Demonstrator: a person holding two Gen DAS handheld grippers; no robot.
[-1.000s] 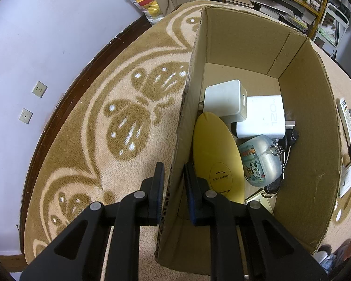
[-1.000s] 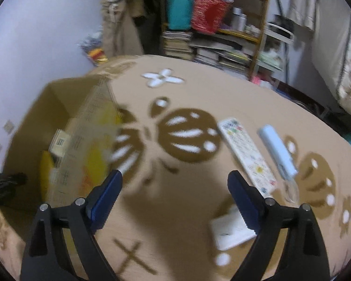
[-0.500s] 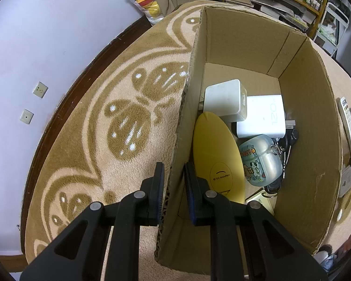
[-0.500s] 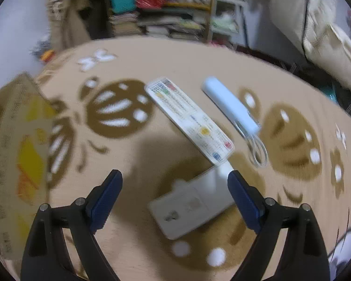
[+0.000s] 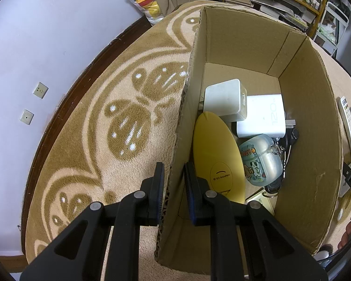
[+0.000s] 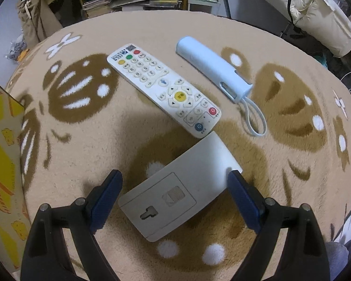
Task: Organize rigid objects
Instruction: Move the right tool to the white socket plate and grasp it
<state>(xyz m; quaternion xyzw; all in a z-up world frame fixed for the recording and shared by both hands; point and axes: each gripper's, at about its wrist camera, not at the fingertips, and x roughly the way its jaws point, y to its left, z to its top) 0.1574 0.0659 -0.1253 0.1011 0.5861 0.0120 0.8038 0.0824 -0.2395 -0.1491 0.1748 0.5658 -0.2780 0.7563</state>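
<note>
Cardboard box (image 5: 308, 140) wall: my left fingers (image 5: 173, 187) clamp it.
White flat box (image 6: 180, 187): my right fingers (image 6: 175, 199), wide, should square up, then pinch.

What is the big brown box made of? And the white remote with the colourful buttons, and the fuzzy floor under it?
The box looks like corrugated cardboard: matte brown, with a wavy layer showing along its cut edge. The remote seems to be hard, smooth plastic with a slight sheen; its buttons may be rubbery, but that is hard to tell. The floor covering is a rug, apparently soft plush fabric, with fuzzy fibres visible.
</note>
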